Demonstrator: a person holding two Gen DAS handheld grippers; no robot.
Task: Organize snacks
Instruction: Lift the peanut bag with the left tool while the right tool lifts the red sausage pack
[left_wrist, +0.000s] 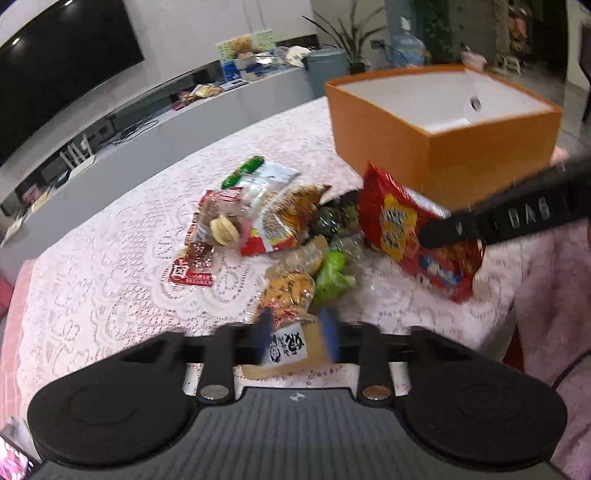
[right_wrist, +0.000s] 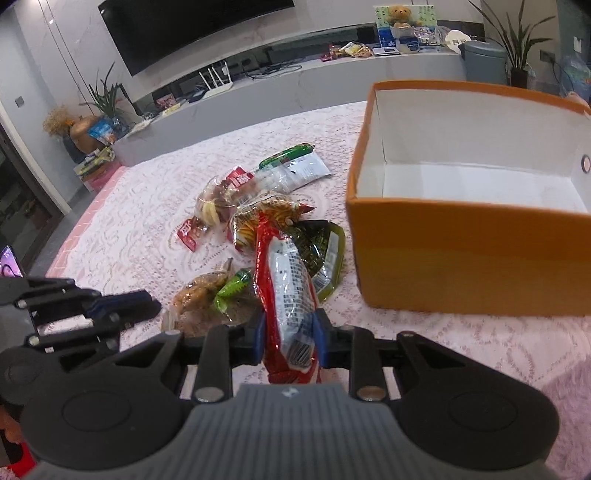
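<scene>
My right gripper (right_wrist: 287, 341) clamps one red crinkly cracker packet (right_wrist: 286, 295) at lower centre; my left gripper (left_wrist: 298, 334) pinches one clear biscuit bag (left_wrist: 290, 291). One empty orange cardboard box (right_wrist: 472, 254) sits right, the loose wrapped snacks (right_wrist: 258, 206) in a pile beside it.

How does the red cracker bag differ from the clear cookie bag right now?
The red cracker bag is opaque and lifted clear of the pile by the right gripper; the clear cookie bag shows its cookies and lies on the tablecloth in the left gripper. Neither is in the orange box.
</scene>
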